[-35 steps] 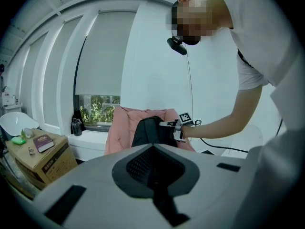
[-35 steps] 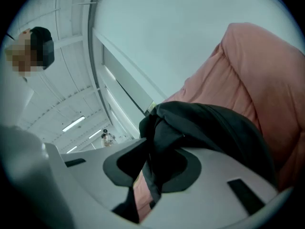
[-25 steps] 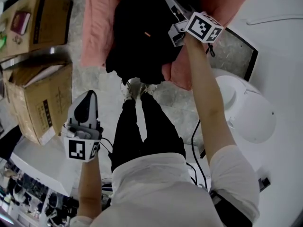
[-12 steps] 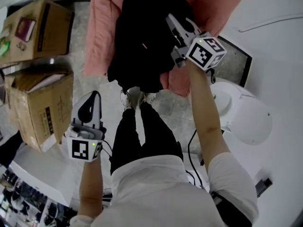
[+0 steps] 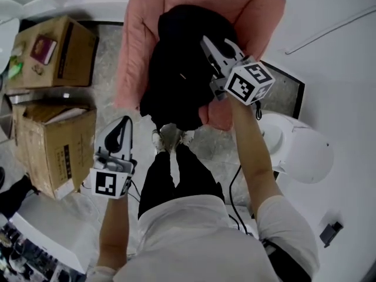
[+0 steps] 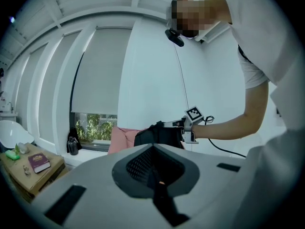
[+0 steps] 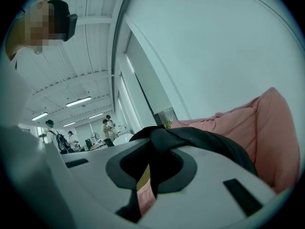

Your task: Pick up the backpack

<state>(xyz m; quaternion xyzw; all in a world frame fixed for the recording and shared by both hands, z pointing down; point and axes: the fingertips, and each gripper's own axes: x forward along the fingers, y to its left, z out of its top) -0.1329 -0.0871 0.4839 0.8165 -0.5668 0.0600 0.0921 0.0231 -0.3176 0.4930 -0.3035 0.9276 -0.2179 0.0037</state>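
The black backpack point(image 5: 176, 69) hangs in front of a pink beanbag point(image 5: 138, 46), above the person's feet. My right gripper point(image 5: 207, 44) is shut on the top strap of the backpack point(image 7: 209, 144), and the black strap loops over the jaws of my right gripper point(image 7: 155, 149). My left gripper point(image 5: 124, 123) is off to the left and lower, apart from the bag, shut with nothing in it. From my left gripper point(image 6: 153, 163) I see the backpack point(image 6: 157, 135) and the right hand holding it, with the beanbag point(image 6: 121, 137) behind.
Two cardboard boxes point(image 5: 56, 49) point(image 5: 56, 148) stand at the left. A white round unit point(image 5: 305, 151) and a dark floor panel point(image 5: 289, 93) are at the right. The person's shoes point(image 5: 170, 137) are below the bag. Several people stand far off point(image 7: 107, 125).
The right gripper has risen with the backpack in it, and the bag now hangs further off the beanbag. The left gripper has come up a little.
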